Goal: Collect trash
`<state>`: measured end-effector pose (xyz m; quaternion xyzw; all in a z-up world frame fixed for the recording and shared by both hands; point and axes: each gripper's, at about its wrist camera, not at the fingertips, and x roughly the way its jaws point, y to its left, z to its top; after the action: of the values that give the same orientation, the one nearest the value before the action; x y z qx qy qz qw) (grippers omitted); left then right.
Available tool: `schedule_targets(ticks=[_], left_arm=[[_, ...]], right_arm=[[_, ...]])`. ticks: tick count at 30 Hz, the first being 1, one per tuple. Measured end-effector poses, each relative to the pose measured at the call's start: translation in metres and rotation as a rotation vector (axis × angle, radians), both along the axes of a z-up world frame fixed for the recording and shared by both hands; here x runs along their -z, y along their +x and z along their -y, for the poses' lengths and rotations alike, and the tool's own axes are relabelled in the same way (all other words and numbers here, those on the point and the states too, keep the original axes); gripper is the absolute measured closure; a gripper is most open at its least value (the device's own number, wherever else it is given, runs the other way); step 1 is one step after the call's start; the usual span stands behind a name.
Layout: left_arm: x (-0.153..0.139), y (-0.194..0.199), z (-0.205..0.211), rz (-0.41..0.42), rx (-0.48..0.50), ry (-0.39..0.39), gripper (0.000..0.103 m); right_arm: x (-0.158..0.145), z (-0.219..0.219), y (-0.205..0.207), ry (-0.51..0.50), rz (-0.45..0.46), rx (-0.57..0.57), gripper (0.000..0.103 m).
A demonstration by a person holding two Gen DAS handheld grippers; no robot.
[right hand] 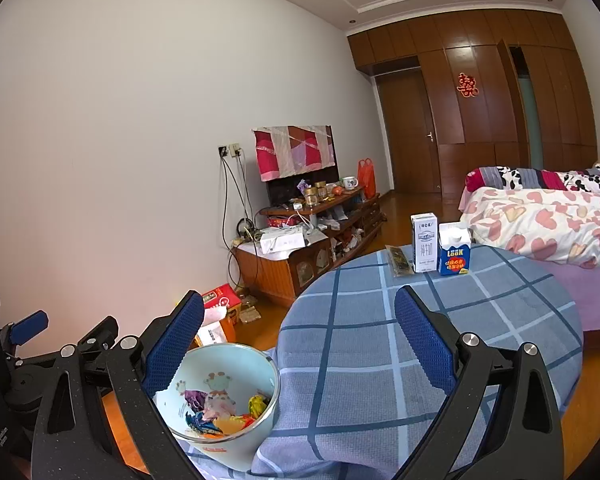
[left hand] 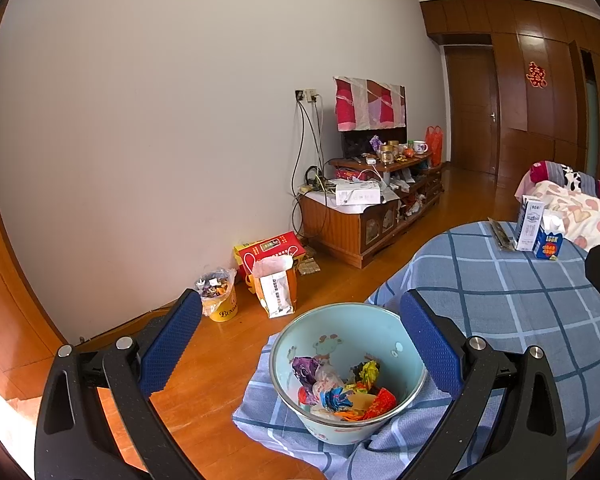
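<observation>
A: Where's your trash right now?

B: Your pale blue bin (left hand: 348, 376) sits at the near edge of the bench (left hand: 512, 304), on the blue checked cloth, and it holds a heap of crumpled wrappers (left hand: 340, 390) in purple, yellow, orange and red. In your left view it's at about 6 o'clock, low between the fingers.

A: And my left gripper?

B: Your left gripper (left hand: 300, 344) hangs over the bin with its jaws wide apart, holding nothing.

A: The right one?

B: Your right gripper (right hand: 298, 344) also has its jaws wide apart and empty, above the cloth. From there the bin (right hand: 224, 400) lies at 7 o'clock, just under the left finger.

A: Anything else on the bench?

B: At the far edge, 1 o'clock in your right view, a white carton (right hand: 424, 242) stands touching a blue carton (right hand: 454, 249), with a flat dark packet (right hand: 397, 260) just beside them. Past that, a bed (right hand: 548, 224) at 2 o'clock and a cluttered TV cabinet (right hand: 300, 256) at 11.
</observation>
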<state>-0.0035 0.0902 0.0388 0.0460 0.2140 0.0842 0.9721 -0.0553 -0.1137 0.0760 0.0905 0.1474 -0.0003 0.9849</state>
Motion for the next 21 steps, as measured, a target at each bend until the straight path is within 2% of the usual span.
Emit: schedule_targets(ticks=[21], left_arm=[[-0.0001,-0.0006,0.0009,0.001,0.001,0.001,0.006]], right_arm=[[0.002,-0.0004,-0.0004,0.006,-0.003,0.003,0.009]])
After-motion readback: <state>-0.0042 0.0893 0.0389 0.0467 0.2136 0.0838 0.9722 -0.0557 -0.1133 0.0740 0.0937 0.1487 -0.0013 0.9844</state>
